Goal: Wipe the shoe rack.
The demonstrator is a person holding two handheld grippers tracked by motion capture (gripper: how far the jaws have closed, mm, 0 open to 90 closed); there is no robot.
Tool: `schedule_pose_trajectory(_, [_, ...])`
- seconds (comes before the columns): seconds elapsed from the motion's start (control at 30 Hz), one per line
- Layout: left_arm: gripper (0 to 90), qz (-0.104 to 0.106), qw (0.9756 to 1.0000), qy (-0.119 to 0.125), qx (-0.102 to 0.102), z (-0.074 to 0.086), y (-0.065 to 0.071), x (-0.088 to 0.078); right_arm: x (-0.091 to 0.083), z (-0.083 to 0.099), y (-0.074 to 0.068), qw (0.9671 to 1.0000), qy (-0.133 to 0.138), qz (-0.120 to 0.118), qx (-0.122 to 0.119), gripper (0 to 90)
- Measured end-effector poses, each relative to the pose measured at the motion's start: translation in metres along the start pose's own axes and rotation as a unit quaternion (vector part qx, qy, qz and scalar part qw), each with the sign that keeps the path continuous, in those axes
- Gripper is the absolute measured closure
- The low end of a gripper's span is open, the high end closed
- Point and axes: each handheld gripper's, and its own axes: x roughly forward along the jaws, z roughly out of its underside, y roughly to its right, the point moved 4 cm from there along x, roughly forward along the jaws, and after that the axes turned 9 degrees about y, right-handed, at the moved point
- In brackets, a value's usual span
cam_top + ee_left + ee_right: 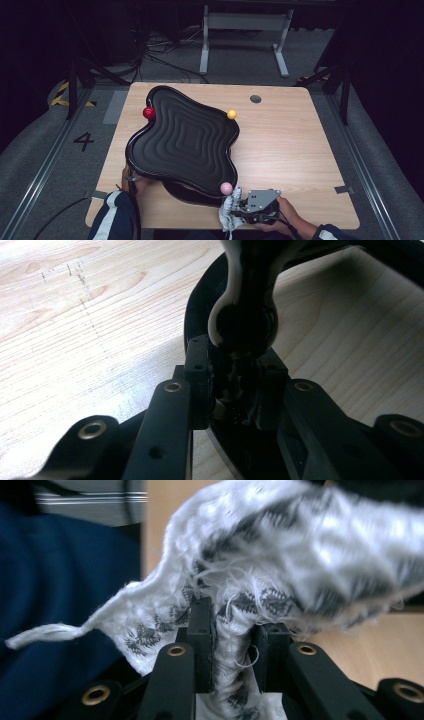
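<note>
Now the left gripper [235, 390] pinches the black tray [185, 140] by its near edge and tips it up on the table [295, 145]. The right gripper [232, 645] squeezes a white cloth [300, 575]. Hold the tray steady, then wipe slowly.

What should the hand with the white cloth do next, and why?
Probably carry the cloth up onto the black tray and start wiping. The right gripper is shut on the cloth at the table's near edge, just below the tray's pink ball, while the left gripper grips the tray's rim, seemingly tilting it.
</note>
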Motion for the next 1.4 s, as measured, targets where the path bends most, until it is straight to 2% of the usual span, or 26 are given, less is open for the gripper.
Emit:
schedule_pose_trajectory(0.1, [74.5, 0.012, 0.9996, 0.018, -0.015, 0.002, -0.001, 0.001, 0.011, 0.001, 0.006, 0.9993, 0.001, 0.036, 0.002, 73.2])
schedule_pose_trajectory(0.13, [74.5, 0.011, 0.9996, 0.018, -0.016, 0.002, -0.002, 0.001, 0.013, 0.001, 0.007, 0.9994, 0.003, 0.035, 0.004, 72.9])
schedule_pose_trajectory(0.23, [74.5, 0.007, 0.9996, 0.021, -0.019, 0.003, -0.003, 0.0, 0.013, 0.001, 0.006, 0.9979, 0.0, 0.061, -0.021, 74.7])
schedule_pose_trajectory(0.3, [74.4, 0.004, 0.9995, 0.021, -0.022, 0.003, -0.004, -0.001, 0.013, 0.002, 0.008, 0.9977, 0.0, 0.066, -0.019, 75.2])
schedule_pose_trajectory(0.33, [74.4, 0.001, 0.9995, 0.023, -0.023, 0.004, -0.005, -0.002, 0.011, 0.004, 0.017, 0.996, -0.005, 0.089, -0.007, 75.5])
schedule_pose_trajectory(0.4, [74.4, 0.0, 0.9995, 0.023, -0.022, 0.005, -0.005, -0.002, 0.01, 0.005, 0.021, 0.9953, -0.006, 0.097, -0.006, 75.5])
schedule_pose_trajectory(0.47, [74.4, 0.006, 0.9994, 0.023, -0.023, 0.006, -0.004, -0.003, 0.007, 0.009, 0.037, 0.9925, -0.01, 0.121, 0.015, 75.5])
schedule_pose_trajectory(0.5, [74.3, 0.016, 0.9992, 0.025, -0.026, 0.006, -0.001, -0.004, 0.004, 0.013, 0.05, 0.9894, -0.012, 0.143, 0.024, 75.5])
schedule_pose_trajectory(0.53, [74.3, 0.022, 0.9989, 0.028, -0.031, 0.006, 0.0, -0.003, 0.003, 0.015, 0.059, 0.9874, -0.013, 0.154, 0.034, 75.6])
schedule_pose_trajectory(0.6, [74.3, 0.026, 0.9989, 0.029, -0.027, 0.006, 0.001, -0.003, 0.0, 0.019, 0.074, 0.9845, -0.013, 0.169, 0.044, 75.9])
schedule_pose_trajectory(0.63, [74.3, 0.033, 0.9986, 0.03, -0.028, 0.006, 0.004, -0.003, 0.0, 0.019, 0.074, 0.9845, -0.013, 0.169, 0.044, 75.9])
schedule_pose_trajectory(0.67, [74.2, 0.036, 0.9986, 0.031, -0.022, 0.006, 0.007, -0.002, -0.002, 0.022, 0.082, 0.9821, -0.012, 0.182, 0.048, 76.3])
schedule_pose_trajectory(0.7, [74.2, 0.045, 0.9982, 0.035, -0.017, 0.006, 0.01, 0.0, -0.005, 0.027, 0.098, 0.9799, -0.01, 0.193, 0.051, 76.8])
schedule_pose_trajectory(0.83, [74.2, 0.059, 0.9975, 0.034, -0.018, 0.005, 0.015, 0.001, -0.008, 0.032, 0.112, 0.9786, -0.001, 0.197, 0.06, 77.5])
schedule_pose_trajectory(0.9, [74.2, 0.061, 0.9975, 0.034, -0.011, 0.004, 0.018, 0.002, -0.011, 0.034, 0.118, 0.977, 0.004, 0.204, 0.061, 77.6])
schedule_pose_trajectory(0.97, [74.1, 0.065, 0.997, 0.037, -0.02, 0.004, 0.021, 0.003, -0.015, 0.033, 0.119, 0.9755, 0.014, 0.211, 0.063, 77.5])
schedule_pose_trajectory(1.0, [74.1, 0.065, 0.997, 0.037, -0.02, 0.004, 0.021, 0.003, -0.015, 0.033, 0.119, 0.9755, 0.014, 0.211, 0.063, 77.5])
schedule_pose_trajectory(1.03, [74.2, 0.066, 0.9968, 0.039, -0.021, 0.005, 0.022, 0.003, -0.019, 0.032, 0.118, 0.9758, 0.029, 0.208, 0.06, 77.6])
schedule_pose_trajectory(1.1, [74.2, 0.074, 0.9964, 0.036, -0.02, 0.005, 0.024, 0.003, -0.02, 0.031, 0.117, 0.9752, 0.033, 0.21, 0.061, 77.5])
schedule_pose_trajectory(1.13, [74.2, 0.074, 0.9965, 0.037, -0.013, 0.004, 0.025, 0.003, -0.025, 0.027, 0.118, 0.9714, 0.051, 0.226, 0.054, 77.5])
schedule_pose_trajectory(1.2, [74.2, 0.076, 0.9965, 0.034, -0.006, 0.004, 0.028, 0.003, -0.027, 0.025, 0.118, 0.9688, 0.062, 0.234, 0.052, 77.4])
schedule_pose_trajectory(1.23, [74.2, 0.076, 0.9965, 0.034, -0.006, 0.004, 0.028, 0.003, -0.027, 0.025, 0.118, 0.9688, 0.062, 0.234, 0.052, 77.4])
schedule_pose_trajectory(1.27, [74.2, 0.077, 0.9965, 0.033, -0.002, 0.004, 0.029, 0.003, -0.029, 0.023, 0.12, 0.9652, 0.071, 0.245, 0.056, 77.5])
schedule_pose_trajectory(1.33, [74.3, 0.084, 0.9956, 0.038, -0.016, 0.004, 0.031, 0.004, -0.029, 0.023, 0.123, 0.9649, 0.063, 0.25, 0.049, 77.4])
schedule_pose_trajectory(1.4, [74.3, 0.088, 0.9952, 0.039, -0.018, 0.004, 0.032, 0.004, -0.026, 0.026, 0.127, 0.9634, 0.046, 0.261, 0.042, 77.4])
